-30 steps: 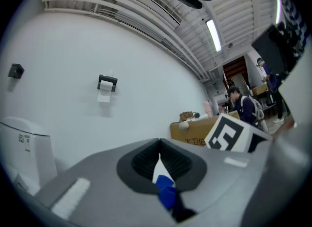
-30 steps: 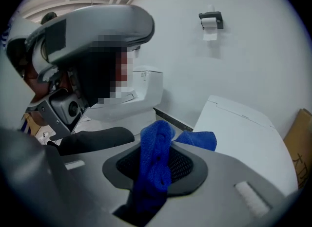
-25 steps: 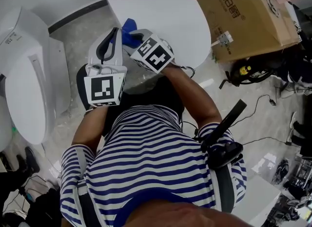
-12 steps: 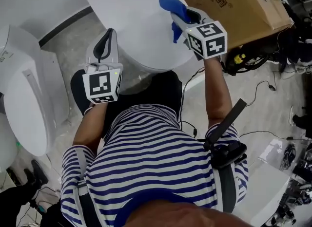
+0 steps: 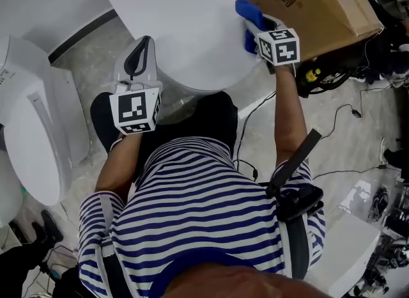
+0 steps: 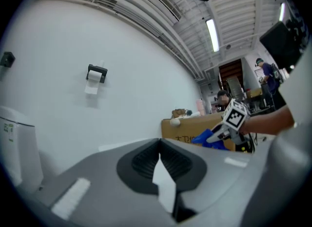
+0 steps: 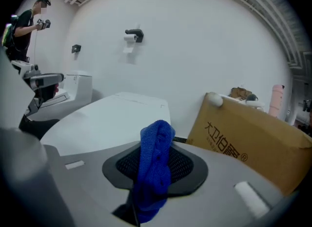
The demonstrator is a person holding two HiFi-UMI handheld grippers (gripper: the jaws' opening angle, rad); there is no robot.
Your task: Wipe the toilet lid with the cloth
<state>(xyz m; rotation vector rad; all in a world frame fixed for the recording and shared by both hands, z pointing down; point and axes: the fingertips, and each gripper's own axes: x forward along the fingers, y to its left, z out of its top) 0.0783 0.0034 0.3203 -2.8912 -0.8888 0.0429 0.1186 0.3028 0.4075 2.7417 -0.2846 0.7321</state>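
Observation:
The white toilet lid [image 5: 185, 28] lies shut in front of me in the head view. My right gripper [image 5: 261, 23] is over the lid's right edge, shut on a blue cloth [image 5: 246, 10] that bunches up between its pads. In the right gripper view the cloth [image 7: 153, 172] hangs down over the pads, with the lid [image 7: 107, 119] beyond it. My left gripper [image 5: 142, 46] hovers at the lid's near left edge, its jaws shut on nothing. The left gripper view shows its tips [image 6: 159, 145] meeting, with the right gripper [image 6: 229, 123] and the cloth [image 6: 209, 138] off to the right.
A brown cardboard box [image 5: 313, 2] stands close to the right of the toilet. A second white toilet [image 5: 32, 117] is at the left. Cables and gear [image 5: 332, 92] lie on the floor at the right. A paper holder [image 7: 132, 35] hangs on the wall behind.
My right gripper carried the cloth from beside the left gripper at the lid's near edge, rightward and farther away to the lid's right edge. The left gripper barely moved.

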